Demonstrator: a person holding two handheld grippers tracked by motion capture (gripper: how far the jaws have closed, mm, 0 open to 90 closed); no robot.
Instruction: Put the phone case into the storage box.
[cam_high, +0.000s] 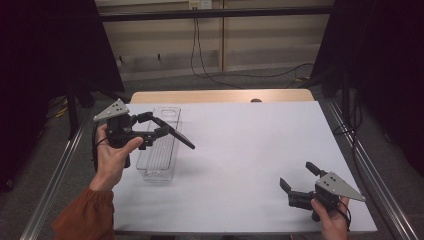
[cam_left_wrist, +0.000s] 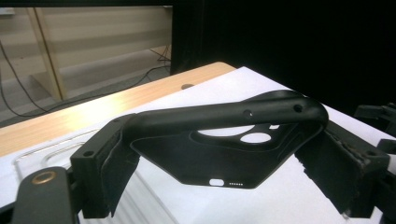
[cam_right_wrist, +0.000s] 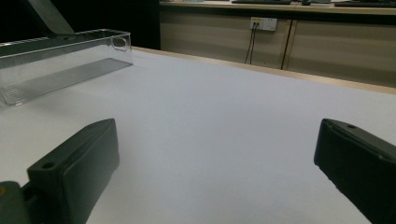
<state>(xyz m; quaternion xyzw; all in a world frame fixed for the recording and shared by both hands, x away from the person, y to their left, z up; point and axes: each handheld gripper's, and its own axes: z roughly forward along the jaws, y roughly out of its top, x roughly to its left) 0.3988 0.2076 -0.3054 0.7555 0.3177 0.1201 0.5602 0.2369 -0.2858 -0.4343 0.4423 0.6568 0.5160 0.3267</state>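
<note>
Black phone case (cam_left_wrist: 219, 154) carries small, unreadable white print.

White table (cam_high: 240, 150), grey floor (cam_high: 165, 82), wooden wall (cam_high: 260, 45)

A black phone case (cam_left_wrist: 224, 158) with camera cut-outs, held tilted and clamped at its edges, hangs above the clear plastic tray (cam_high: 161, 150)

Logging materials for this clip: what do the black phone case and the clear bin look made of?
Phone case: probably soft matte rubber or silicone; it bows between the left gripper jaws. Clear bin: looks like rigid glossy transparent plastic; the table shows through its ribbed floor.
</note>
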